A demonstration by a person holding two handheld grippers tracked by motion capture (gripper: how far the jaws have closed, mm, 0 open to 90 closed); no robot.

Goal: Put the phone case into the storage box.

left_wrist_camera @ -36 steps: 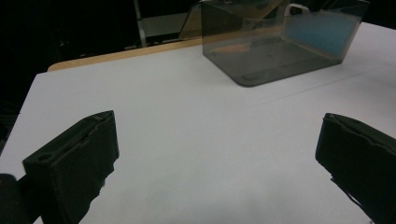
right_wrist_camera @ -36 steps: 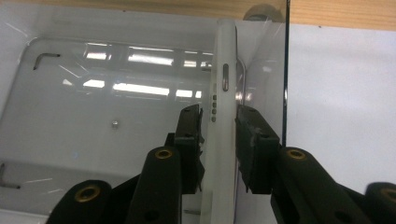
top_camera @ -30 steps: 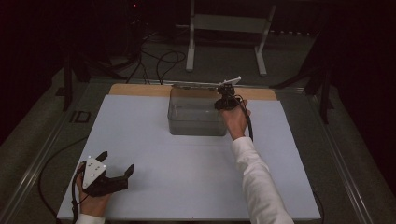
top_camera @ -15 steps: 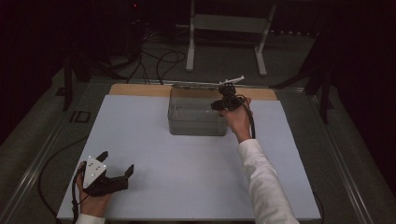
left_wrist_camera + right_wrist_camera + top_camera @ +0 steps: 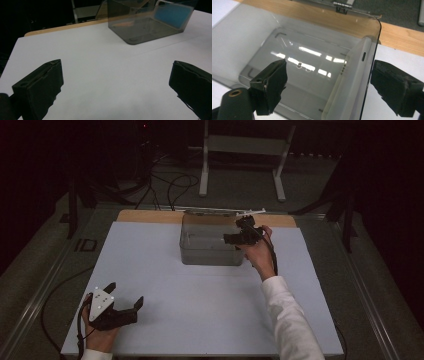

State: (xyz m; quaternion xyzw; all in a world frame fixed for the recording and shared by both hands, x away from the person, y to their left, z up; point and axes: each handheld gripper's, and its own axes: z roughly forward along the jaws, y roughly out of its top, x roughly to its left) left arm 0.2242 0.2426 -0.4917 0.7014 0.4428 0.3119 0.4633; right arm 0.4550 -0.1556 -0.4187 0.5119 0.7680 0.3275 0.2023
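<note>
A smoky clear plastic box [image 5: 210, 245] stands at the far middle of the white table [image 5: 200, 310]. A flat white slab [image 5: 347, 82] with a slot and small holes on its edge leans inside, against the box's right wall [image 5: 375, 32]. Through the box wall the left gripper view shows a blue face [image 5: 172, 15]. My right gripper [image 5: 231, 239] hovers over that end. Its jaws have just been opening and now stand wide, straddling the slab and the wall without touching them [image 5: 329, 71]. My left gripper [image 5: 125, 293] rests open at the near left, with nothing between its jaws [image 5: 116, 70].
The box's hinged lid [image 5: 220, 212] is folded back along its far rim, by a hinge [image 5: 342, 6]. A wooden board [image 5: 150, 216] edges the far side of the table. Beyond it stand a metal frame [image 5: 242, 145] and cables [image 5: 170, 182].
The right gripper's jaws have spread apart, and it has drawn slightly toward the near side over the box's right end. The left gripper has stayed where it was.
</note>
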